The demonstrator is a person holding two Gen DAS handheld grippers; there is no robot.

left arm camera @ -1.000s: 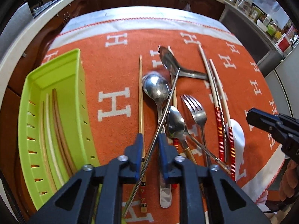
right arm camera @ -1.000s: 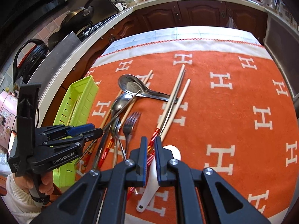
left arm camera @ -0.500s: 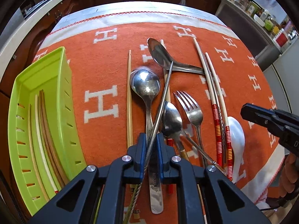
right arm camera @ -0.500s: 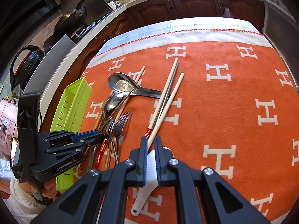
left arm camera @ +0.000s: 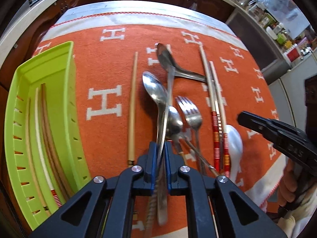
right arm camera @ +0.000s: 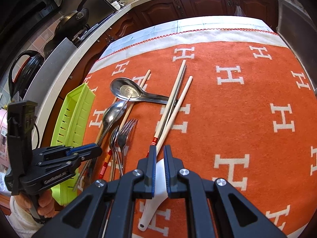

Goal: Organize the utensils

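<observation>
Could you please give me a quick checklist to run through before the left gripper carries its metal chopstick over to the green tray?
1. Left gripper shut on the metal chopstick: ok.
2. Only one utensil between its fingers: cannot tell; the long spoon runs right alongside.
3. Chopstick free of the pile: not ok; in the right wrist view its tip lies over the wide soup spoon.
4. Green tray has room: ok; chopsticks fill only part of it.
5. Right gripper off the route: ok; it hovers over the white ceramic spoon, away from the tray.
</observation>
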